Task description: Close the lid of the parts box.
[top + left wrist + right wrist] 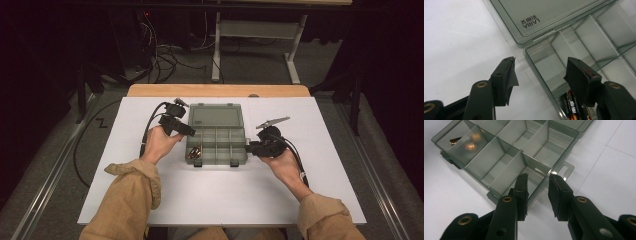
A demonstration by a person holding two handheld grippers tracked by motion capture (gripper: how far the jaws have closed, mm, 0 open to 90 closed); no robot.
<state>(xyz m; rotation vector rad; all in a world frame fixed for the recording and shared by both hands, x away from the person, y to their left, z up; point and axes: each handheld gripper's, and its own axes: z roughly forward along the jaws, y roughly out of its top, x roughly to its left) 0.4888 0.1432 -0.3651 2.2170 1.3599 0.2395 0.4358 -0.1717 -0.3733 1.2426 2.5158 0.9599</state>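
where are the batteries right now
The batteries lie in the front-left compartment of the open organizer box in the high view, just below the left gripper, whose fingers straddle the box's left wall.

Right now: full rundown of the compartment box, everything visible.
The compartment box is translucent grey-green plastic, lying flat on the white table with its lid swung fully open away from the person. The lid bears a printed label. Thin dividers split the tray into rows of compartments; the near-left one holds batteries, the others look empty. Two latch tabs sit on the near edge. The left gripper straddles the left wall, jaws open; the right gripper is at the right wall, contact unclear.
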